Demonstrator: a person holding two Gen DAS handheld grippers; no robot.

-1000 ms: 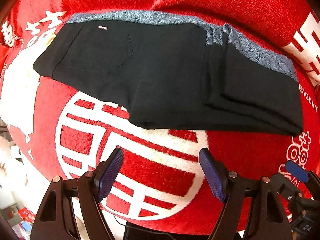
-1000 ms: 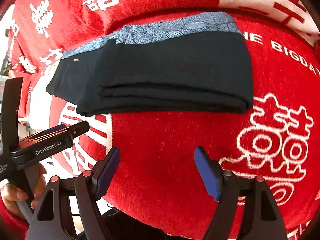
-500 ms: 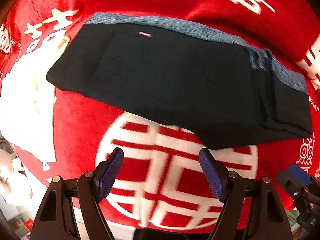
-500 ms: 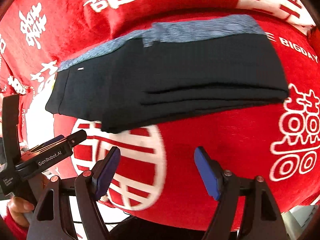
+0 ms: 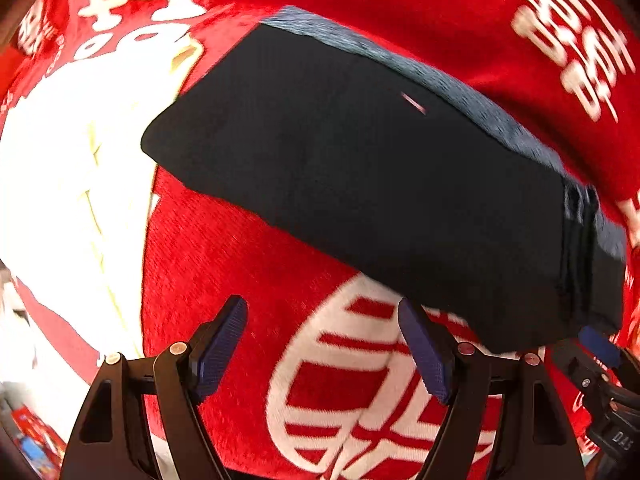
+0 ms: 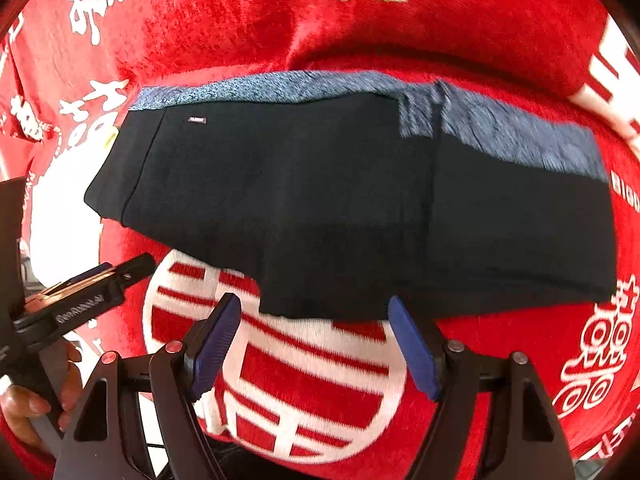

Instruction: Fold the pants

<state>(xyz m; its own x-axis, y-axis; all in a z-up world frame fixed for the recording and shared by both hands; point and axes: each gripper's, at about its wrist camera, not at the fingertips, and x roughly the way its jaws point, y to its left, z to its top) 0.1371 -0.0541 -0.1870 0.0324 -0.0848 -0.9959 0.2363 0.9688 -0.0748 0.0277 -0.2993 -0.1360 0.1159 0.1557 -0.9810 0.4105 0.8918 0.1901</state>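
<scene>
A: Identify the supporting surface.
B: A red plush blanket (image 6: 460, 32) with white characters and a white circular emblem (image 6: 304, 380) at the near edge.
A: Items lying directly on it?
B: One pair of folded black pants (image 6: 340, 208), blue-grey band along the far edge, overlapping the emblem's far side.

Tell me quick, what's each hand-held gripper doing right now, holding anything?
Left hand-held gripper: open, holding nothing, short of the pants.
Right hand-held gripper: open, holding nothing.
</scene>
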